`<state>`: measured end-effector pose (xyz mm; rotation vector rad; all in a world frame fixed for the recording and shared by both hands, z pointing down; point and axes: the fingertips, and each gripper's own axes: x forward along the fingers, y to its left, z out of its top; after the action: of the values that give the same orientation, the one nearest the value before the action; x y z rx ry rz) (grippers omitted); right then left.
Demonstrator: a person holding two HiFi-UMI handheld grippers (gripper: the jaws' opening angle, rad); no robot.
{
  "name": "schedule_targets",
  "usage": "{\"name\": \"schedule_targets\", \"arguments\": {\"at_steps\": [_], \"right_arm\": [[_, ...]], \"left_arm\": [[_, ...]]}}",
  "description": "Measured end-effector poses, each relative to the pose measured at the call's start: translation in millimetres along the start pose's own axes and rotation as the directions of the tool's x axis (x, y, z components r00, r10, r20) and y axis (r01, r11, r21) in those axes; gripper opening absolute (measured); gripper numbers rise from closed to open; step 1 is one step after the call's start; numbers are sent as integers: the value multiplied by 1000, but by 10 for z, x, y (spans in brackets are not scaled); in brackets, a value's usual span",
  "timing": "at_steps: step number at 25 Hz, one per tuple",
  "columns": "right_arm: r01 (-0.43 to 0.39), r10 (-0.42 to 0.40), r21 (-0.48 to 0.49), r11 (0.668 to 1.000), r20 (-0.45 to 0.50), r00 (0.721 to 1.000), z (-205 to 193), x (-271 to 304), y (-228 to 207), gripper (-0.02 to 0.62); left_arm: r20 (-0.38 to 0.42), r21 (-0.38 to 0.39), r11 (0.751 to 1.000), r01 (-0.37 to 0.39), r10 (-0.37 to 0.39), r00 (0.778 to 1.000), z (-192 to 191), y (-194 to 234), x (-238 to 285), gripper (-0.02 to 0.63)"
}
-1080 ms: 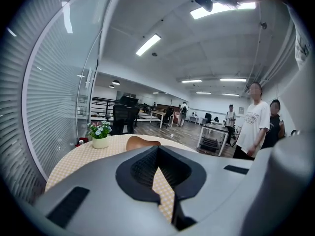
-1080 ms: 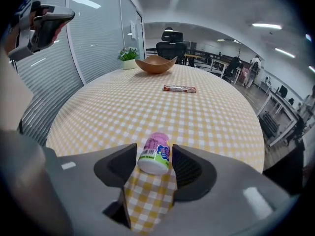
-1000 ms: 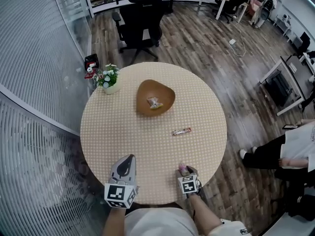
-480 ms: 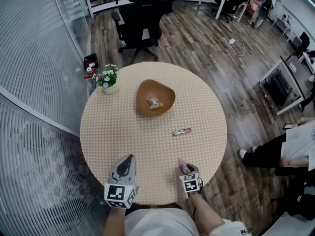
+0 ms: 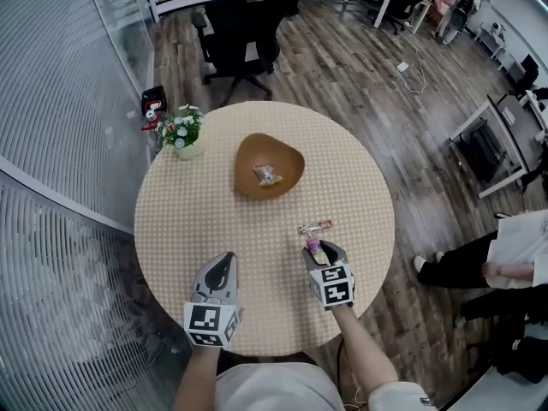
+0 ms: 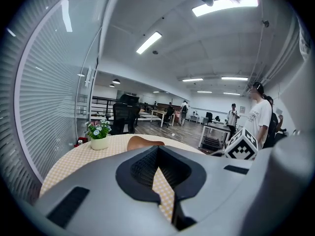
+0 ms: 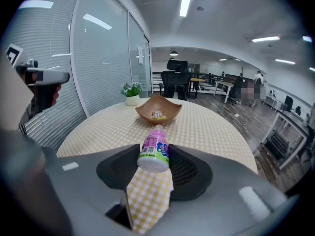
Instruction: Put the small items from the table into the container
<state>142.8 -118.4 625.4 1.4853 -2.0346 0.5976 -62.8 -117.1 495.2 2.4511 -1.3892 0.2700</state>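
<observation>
A brown bowl [image 5: 270, 157] holding a small wrapped snack [image 5: 267, 175] sits past the middle of the round checked table [image 5: 197, 221]. A wrapped candy bar [image 5: 315, 227] lies to the bowl's right and nearer to me. My right gripper [image 5: 314, 248] hovers just short of that bar, shut on a small pink-labelled bottle [image 7: 155, 151] that points toward the bowl [image 7: 157, 109]. My left gripper [image 5: 221, 271] is at the near left over the cloth, its jaws together and nothing in them. In the left gripper view the bowl [image 6: 143, 141] shows beyond the jaw tips [image 6: 158, 154].
A white pot of flowers [image 5: 182, 135] stands at the table's far left edge. A black office chair [image 5: 244, 32] is behind the table. A seated person [image 5: 505, 264] is off to the right on the wooden floor. Glass walls run along the left.
The right gripper has lifted off the near table edge and travelled forward with the bottle, up to the candy bar. The left gripper has shifted slightly forward.
</observation>
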Motion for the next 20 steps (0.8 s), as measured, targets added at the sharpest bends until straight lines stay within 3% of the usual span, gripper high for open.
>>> {"name": "schedule_targets", "arguments": {"at_steps": [9,20], "right_arm": [[-56,61,-82,995,52,997,1015,564,55,175],[-114,115,-90,989,-2,993,1485,1710,177,175]], "left_arm": [[-9,-26,999,-42,41,999,34,253,351,2],[-16,-73,992,-105,105,994,26,731,518,2]]}}
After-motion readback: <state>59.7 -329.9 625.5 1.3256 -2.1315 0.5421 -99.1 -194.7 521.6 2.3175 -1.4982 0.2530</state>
